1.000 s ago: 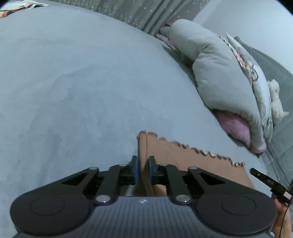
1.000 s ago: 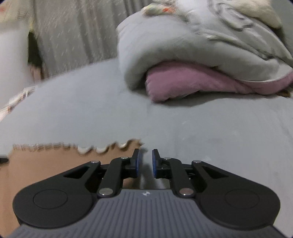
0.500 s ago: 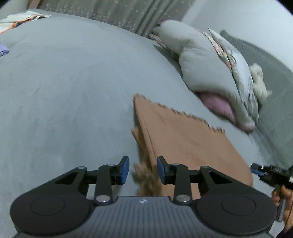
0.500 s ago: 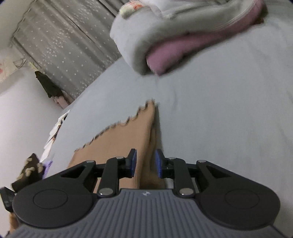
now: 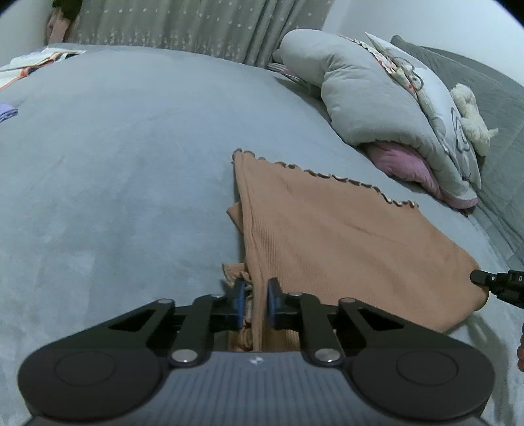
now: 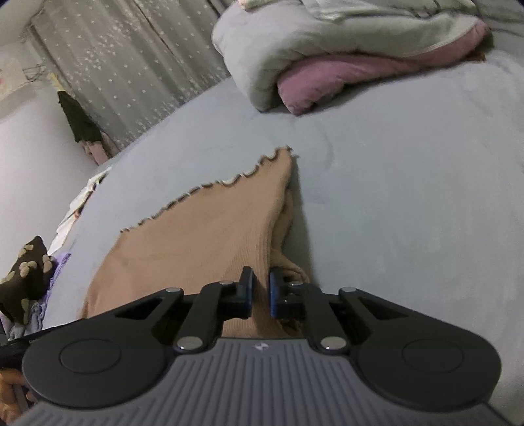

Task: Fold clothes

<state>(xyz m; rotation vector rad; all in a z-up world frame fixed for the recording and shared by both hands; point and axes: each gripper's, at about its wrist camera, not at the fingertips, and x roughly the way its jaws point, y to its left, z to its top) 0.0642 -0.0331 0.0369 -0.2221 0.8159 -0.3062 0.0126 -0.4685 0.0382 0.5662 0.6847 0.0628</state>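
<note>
A tan ribbed garment (image 5: 327,222) with a scalloped hem lies folded on the grey bed; it also shows in the right wrist view (image 6: 203,242). My left gripper (image 5: 255,300) straddles the garment's near left edge, jaws narrowly apart with the fabric edge between them. My right gripper (image 6: 260,295) straddles the near right edge the same way, and its tip shows in the left wrist view (image 5: 491,280). Whether either one pinches the cloth is unclear.
A rolled grey duvet (image 5: 376,95) over a pink blanket (image 5: 402,164) lies at the bed's far right. A white plush toy (image 5: 471,121) sits beyond it. Loose clothes (image 6: 29,272) lie at the left. Curtains (image 5: 196,29) hang behind the bed.
Both grippers have pulled back from the far hem to the garment's near edge. The folded garment lies flat. Jaws opened, then narrowed around the near edge.
</note>
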